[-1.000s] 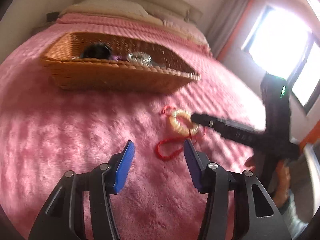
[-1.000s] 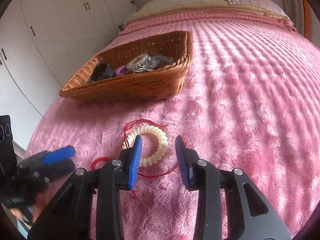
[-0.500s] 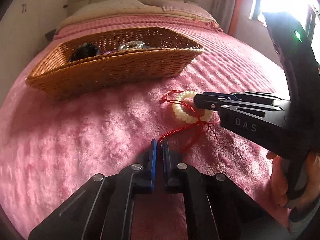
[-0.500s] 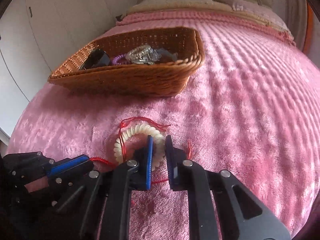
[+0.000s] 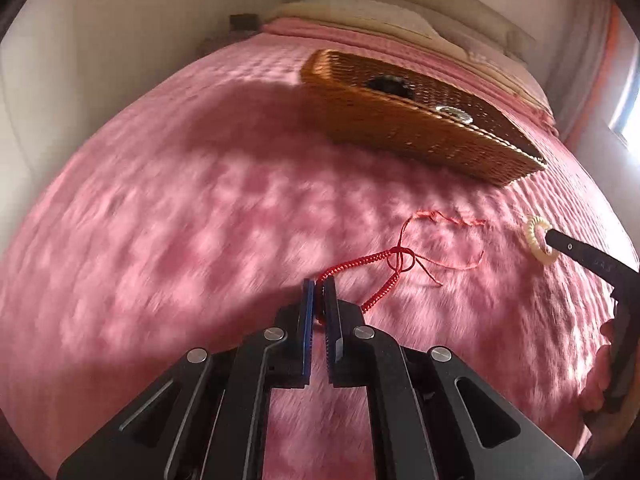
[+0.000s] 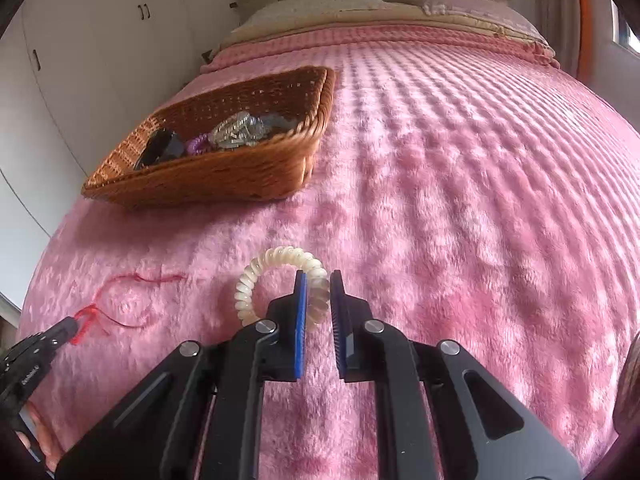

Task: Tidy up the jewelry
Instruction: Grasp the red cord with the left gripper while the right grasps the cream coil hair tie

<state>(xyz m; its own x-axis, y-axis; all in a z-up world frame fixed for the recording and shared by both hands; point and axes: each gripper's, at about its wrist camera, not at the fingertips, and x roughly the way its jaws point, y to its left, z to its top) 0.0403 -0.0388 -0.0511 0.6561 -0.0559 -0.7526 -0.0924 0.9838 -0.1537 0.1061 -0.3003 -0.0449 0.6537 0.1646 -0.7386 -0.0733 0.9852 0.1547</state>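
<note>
Two items of jewelry on a pink plush bed [image 6: 460, 168], each taken by one pair of tongs. Left tongs [image 5: 319, 286]: closed tight on one end of the red braided cord bracelet [image 5: 372, 260]; the rest of the cord trails on the bed to the far right of the tips, its knot and loose thread ends lying slack. Judged very light and wholly limp, it will dangle and may snag in the pile; the thicker braided run offers a surer hold than the fine threads. Right tongs [image 6: 318, 282]: narrowed onto the right side of the cream spiral coil bracelet [image 6: 280, 276], whose ring stands out to the left of and beyond the tips. Judged light, springy and smooth, it should flex under pressure rather than break; holding across the coil's thickness suits it. The wicker basket [image 6: 224, 176], already holding other pieces, sits on the bed beyond and to the left, well apart from both bracelets.
</note>
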